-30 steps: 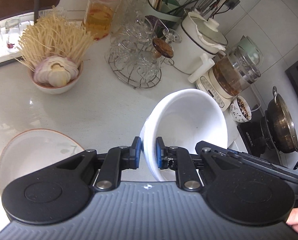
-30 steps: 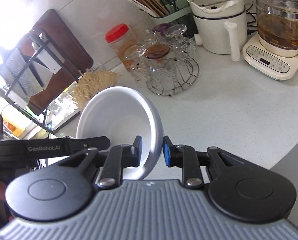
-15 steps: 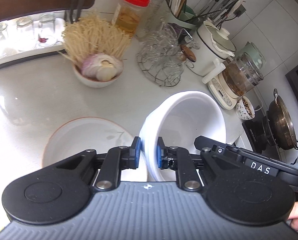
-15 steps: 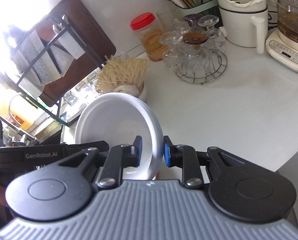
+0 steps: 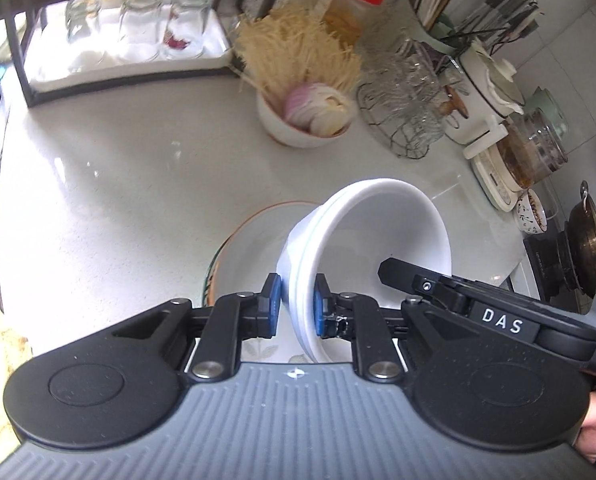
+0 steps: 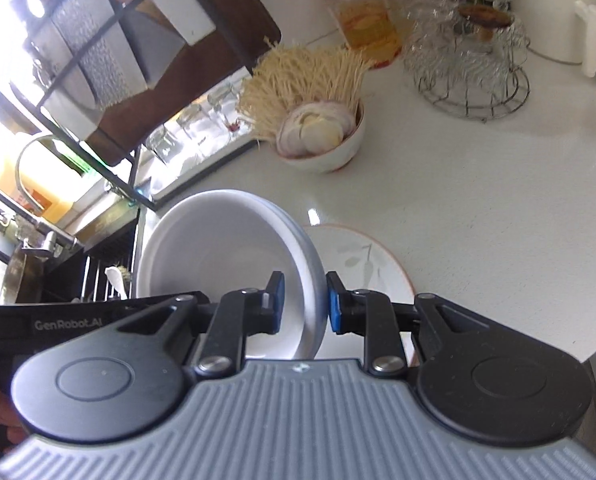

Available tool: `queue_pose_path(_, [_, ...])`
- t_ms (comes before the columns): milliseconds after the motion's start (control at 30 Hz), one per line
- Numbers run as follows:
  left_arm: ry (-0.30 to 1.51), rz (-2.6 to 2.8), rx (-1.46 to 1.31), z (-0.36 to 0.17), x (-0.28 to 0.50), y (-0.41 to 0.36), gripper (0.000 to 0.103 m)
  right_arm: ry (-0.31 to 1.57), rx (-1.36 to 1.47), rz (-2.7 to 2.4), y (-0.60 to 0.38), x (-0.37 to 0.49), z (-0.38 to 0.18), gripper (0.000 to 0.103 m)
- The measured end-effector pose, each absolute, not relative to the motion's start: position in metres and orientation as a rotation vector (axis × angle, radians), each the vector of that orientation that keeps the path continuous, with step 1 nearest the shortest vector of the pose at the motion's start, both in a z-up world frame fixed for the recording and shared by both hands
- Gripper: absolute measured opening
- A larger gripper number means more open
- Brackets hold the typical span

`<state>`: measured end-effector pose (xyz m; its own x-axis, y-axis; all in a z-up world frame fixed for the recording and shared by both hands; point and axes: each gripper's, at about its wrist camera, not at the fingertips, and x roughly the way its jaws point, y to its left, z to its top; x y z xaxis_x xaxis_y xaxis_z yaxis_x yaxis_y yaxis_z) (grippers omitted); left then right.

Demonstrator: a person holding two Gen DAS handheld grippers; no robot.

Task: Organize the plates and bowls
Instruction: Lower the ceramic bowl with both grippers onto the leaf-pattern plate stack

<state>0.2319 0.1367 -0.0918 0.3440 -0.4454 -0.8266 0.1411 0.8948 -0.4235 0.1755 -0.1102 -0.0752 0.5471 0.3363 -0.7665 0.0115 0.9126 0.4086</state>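
A stack of white bowls point(image 5: 369, 240) is held tilted between both grippers. My left gripper point(image 5: 296, 312) is shut on the stack's rim on one side. My right gripper point(image 6: 303, 304) is shut on the opposite rim of the white bowls point(image 6: 218, 252). The stack hangs above an orange-rimmed plate point(image 5: 250, 248) with a leaf print that lies on the white counter; the plate also shows in the right wrist view point(image 6: 369, 264), partly hidden by the bowls.
A bowl of sliced onion and enoki mushrooms point(image 5: 309, 108) stands behind the plate. A wire rack of glass cups point(image 5: 405, 116), a red-lidded jar point(image 5: 353, 4), kettles point(image 5: 489, 92) and a black shelf with glasses point(image 5: 130, 28) line the back. The counter edge point(image 6: 577, 344) is near right.
Both grippers have carried the white bowls leftward across the counter; the stack now hangs over the orange-rimmed plate. Both grips are unchanged.
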Motion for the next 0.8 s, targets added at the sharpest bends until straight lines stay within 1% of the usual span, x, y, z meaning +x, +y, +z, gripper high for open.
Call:
queue_pose_path(500, [1.291,-0.426,-0.290,-0.145,0.247,0.137,0.019,1.065,0.349,0.091,-0.089,0.183,-0.107,0.025])
queue_pose_path(800, [1.281,-0.428,-0.266,-0.153,0.252,0.125,0.019,1.090,0.291,0.067,-0.090,0.181,-0.121,0.025])
